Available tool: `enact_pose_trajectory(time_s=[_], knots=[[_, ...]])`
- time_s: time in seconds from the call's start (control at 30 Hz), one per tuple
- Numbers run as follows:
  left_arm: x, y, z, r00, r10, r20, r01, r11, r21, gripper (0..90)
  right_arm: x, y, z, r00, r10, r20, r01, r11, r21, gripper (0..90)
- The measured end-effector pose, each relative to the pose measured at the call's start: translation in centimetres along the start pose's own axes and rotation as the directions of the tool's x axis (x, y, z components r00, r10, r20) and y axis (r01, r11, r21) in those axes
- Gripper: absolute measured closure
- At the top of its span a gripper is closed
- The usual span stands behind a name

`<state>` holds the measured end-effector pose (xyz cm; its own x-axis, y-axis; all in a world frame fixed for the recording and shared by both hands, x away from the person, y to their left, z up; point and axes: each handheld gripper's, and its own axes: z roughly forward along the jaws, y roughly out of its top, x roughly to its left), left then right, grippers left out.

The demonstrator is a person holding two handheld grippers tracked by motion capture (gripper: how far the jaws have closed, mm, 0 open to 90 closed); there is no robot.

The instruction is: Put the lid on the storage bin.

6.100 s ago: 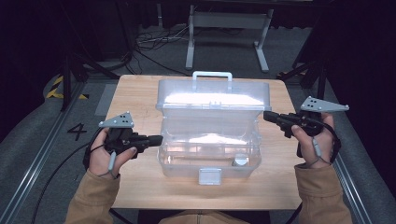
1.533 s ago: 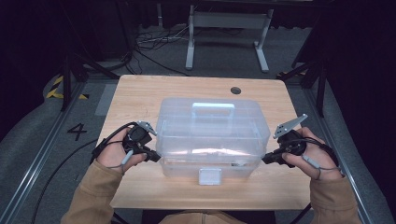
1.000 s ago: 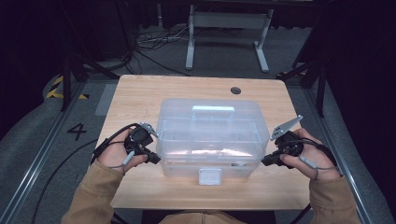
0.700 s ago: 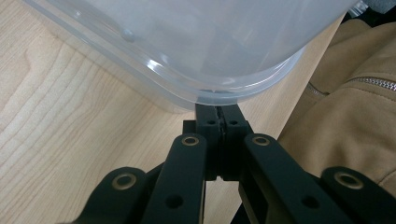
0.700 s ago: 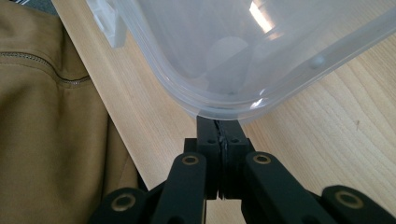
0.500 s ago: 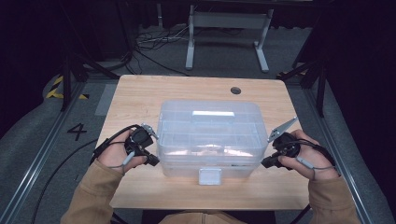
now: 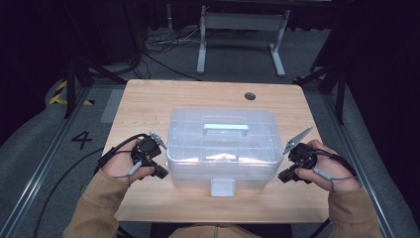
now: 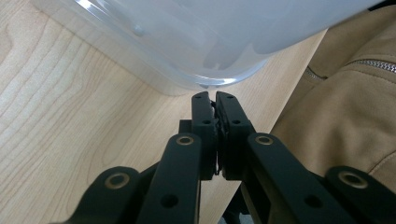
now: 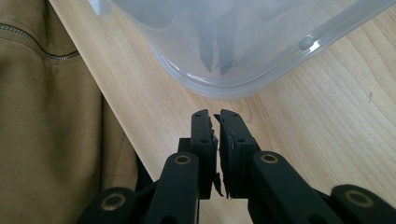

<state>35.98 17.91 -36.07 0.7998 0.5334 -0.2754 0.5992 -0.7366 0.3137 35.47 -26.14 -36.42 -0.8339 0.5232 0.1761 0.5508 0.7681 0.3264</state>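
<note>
Desk (image 7: 148, 104) of pale wood carries a clear plastic box (image 7: 222, 148) at the centre of the frame, lid down, contents too blurred to tell. Left gripper (image 7: 159, 172) sits at its lower-left corner and right gripper (image 7: 283, 175) at its lower-right, both with fingers clenched on nothing.

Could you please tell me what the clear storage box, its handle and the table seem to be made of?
The storage box looks like translucent, slightly glossy plastic: the table shows through its rounded wall. Its handle seems paler, more opaque plastic. The table looks like light wood or wood-look laminate, matte, with visible grain; which one is unclear.
</note>
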Motion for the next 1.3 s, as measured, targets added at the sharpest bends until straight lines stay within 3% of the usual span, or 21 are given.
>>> enact_pose_trajectory(time_s=[0.27,0.37,0.57,0.67,0.7,0.83,0.93,1.0,1.03,1.07,1.1,1.17,1.2,1.23,1.27,1.3], knots=[[0.3,-0.5,-0.8,0.9997,-0.023,-0.009,0.022,0.9988,-0.043,82.0,-0.1,-0.3,-0.6,0.9999,0.002,-0.012,-0.003,0.999,-0.045,80.1],[0.5,-1.0,-1.5,0.9985,-0.051,-0.021,0.049,0.9947,-0.091,79.9,-0.4,-0.5,-1.3,0.9999,0.007,-0.011,-0.008,0.996,-0.085,76.9],[0.8,-1.9,-2.3,0.9941,-0.096,-0.051,0.084,0.9756,-0.203,74.2,-1.1,-1.0,-2.7,0.9996,0.028,0.003,-0.027,0.986,-0.162,71.5],[1.1,-2.6,-2.8,0.9868,-0.141,-0.080,0.114,0.9527,-0.282,70.0,-1.5,-1.1,-3.4,0.9986,0.049,0.021,-0.043,0.975,-0.216,68.9],[1.2,-2.8,-3.0,0.9856,-0.146,-0.085,0.116,0.9499,-0.290,70.0,-1.8,-1.1,-3.6,0.9974,0.063,0.033,-0.054,0.969,-0.243,66.6],[1.6,-3.6,-3.4,0.9753,-0.196,-0.103,0.146,0.9204,-0.363,67.0,-2.4,-0.9,-3.9,0.9929,0.100,0.065,-0.074,0.945,-0.318,60.2],[2.2,-4.1,-3.6,0.9631,-0.234,-0.132,0.162,0.8978,-0.409,62.4,-3.2,-0.8,-4.1,0.9848,0.147,0.092,-0.100,0.914,-0.393,56.4],[2.6,-4.5,-3.7,0.9572,-0.257,-0.133,0.177,0.8829,-0.435,60.2,-3.7,-0.8,-4.1,0.9779,0.186,0.096,-0.125,0.888,-0.443,52.9],[2.8,-4.7,-3.7,0.9545,-0.267,-0.133,0.182,0.8750,-0.449,58.5,-3.9,-0.8,-4.2,0.9755,0.191,0.109,-0.121,0.880,-0.460,51.5],[2.8,-4.7,-3.7,0.9545,-0.267,-0.133,0.182,0.8750,-0.449,57.9,-3.9,-0.8,-4.2,0.9755,0.191,0.109,-0.121,0.880,-0.460,51.5],[3.0,-4.9,-3.7,0.9497,-0.280,-0.140,0.186,0.8648,-0.466,56.8,-4.5,-0.8,-4.2,0.9657,0.216,0.145,-0.115,0.855,-0.506,48.2],[3.4,-5.1,-3.8,0.9398,-0.304,-0.155,0.194,0.8490,-0.492,53.7,-4.9,-1.0,-4.3,0.9585,0.232,0.166,-0.112,0.840,-0.531,46.3],[3.6,-5.2,-3.7,0.9358,-0.320,-0.147,0.207,0.8367,-0.507,53.7,-4.9,-1.0,-4.3,0.9585,0.232,0.166,-0.112,0.840,-0.531,46.3],[4.0,-5.3,-3.6,0.9284,-0.340,-0.151,0.215,0.8226,-0.526,51.5,-5.2,-1.1,-4.2,0.9528,0.247,0.176,-0.116,0.832,-0.542,45.2],[4.4,-5.3,-3.5,0.9221,-0.353,-0.158,0.218,0.8125,-0.541,48.9,-5.8,-1.3,-4.2,0.9444,0.262,0.199,-0.107,0.816,-0.568,44.0],[4.4,-5.3,-3.5,0.9221,-0.353,-0.158,0.218,0.8125,-0.541,47.7,-5.8,-1.3,-4.2,0.9444,0.262,0.199,-0.107,0.816,-0.568,44.0]])
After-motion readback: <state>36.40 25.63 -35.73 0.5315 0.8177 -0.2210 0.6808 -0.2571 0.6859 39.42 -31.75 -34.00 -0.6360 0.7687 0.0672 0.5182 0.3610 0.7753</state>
